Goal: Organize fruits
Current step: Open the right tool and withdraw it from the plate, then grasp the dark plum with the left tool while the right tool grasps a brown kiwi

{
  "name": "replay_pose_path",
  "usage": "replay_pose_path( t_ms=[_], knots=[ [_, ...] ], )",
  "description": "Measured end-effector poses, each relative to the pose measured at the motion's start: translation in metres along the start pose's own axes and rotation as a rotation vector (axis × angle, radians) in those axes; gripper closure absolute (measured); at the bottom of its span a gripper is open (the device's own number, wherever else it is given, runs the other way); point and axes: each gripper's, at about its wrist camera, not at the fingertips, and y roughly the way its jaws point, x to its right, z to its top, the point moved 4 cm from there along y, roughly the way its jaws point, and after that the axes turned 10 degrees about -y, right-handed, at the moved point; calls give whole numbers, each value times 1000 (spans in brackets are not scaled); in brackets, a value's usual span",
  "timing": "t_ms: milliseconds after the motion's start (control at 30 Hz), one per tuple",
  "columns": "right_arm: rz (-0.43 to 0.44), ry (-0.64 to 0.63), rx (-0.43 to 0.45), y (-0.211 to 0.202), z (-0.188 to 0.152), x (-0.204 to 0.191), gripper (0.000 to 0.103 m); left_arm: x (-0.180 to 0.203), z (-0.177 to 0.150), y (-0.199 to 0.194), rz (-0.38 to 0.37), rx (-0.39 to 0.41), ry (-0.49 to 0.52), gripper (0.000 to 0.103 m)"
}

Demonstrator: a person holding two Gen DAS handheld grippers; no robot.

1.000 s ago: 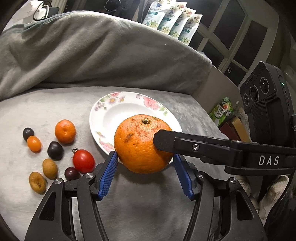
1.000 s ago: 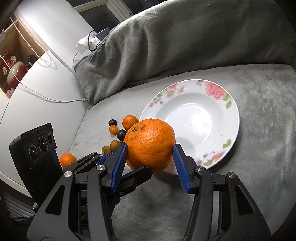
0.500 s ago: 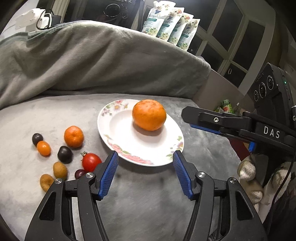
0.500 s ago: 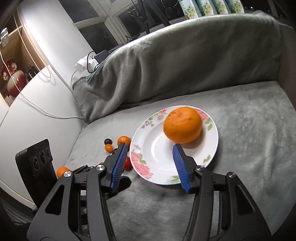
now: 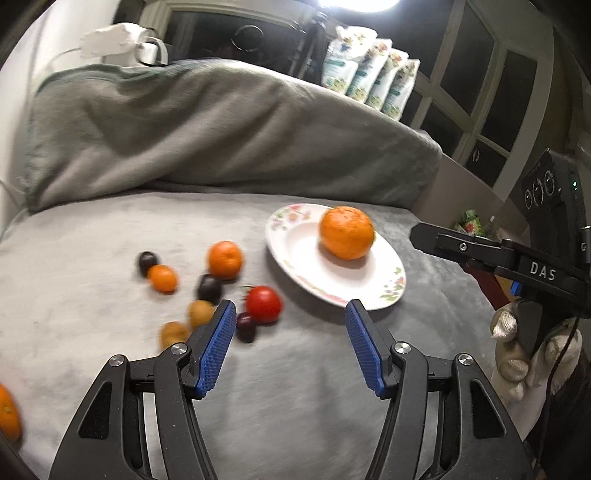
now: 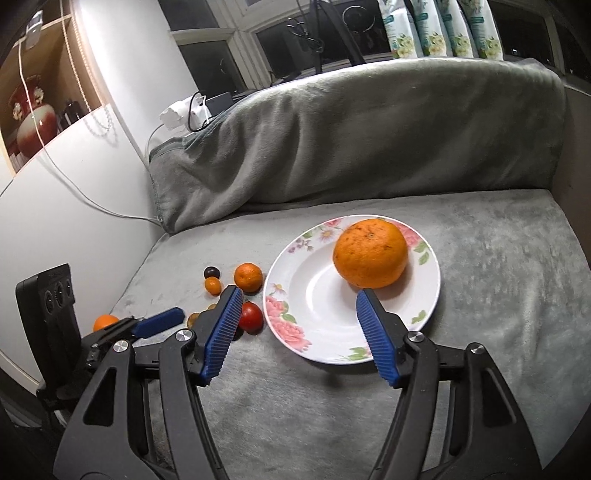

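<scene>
a grey plush couch seat (image 6: 480, 280) carries a flowered plate (image 6: 314, 295) with the big orange (image 6: 370, 252) on its far side. small fruits (image 5: 221, 258) lie scattered toward the seat's left edge. dark windows and pouches (image 6: 443, 26) line the back. left tongs (image 5: 290, 345) released; right tongs (image 6: 297, 332) have just been opening, nothing between them.

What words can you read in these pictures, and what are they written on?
"DAS" – white letters on the black arm of the right gripper, seen from the left wrist.
The flowered packets on the window ledge carry print, but it is too small to read.
The green box past the sofa's edge is too blurred to read.
</scene>
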Motion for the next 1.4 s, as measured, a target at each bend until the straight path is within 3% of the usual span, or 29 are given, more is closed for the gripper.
replay_pose_path(
  t_ms=[533,700,900,1267,1400],
  knots=[
    [16,-154,-34,17,-5,-52,36,-57,-24,-42,138,43,-22,42],
    [40,-203,-59,27,-3,-65,36,-63,-27,-41,136,37,-34,42],
    [68,-266,-98,46,9,-75,36,-68,-25,-34,118,22,-45,51],
    [127,-303,-195,85,25,-85,57,-76,-24,-19,97,-17,-52,58],
    [172,-295,-237,98,21,-91,58,-78,-24,-15,92,-30,-48,58]
  ],
)
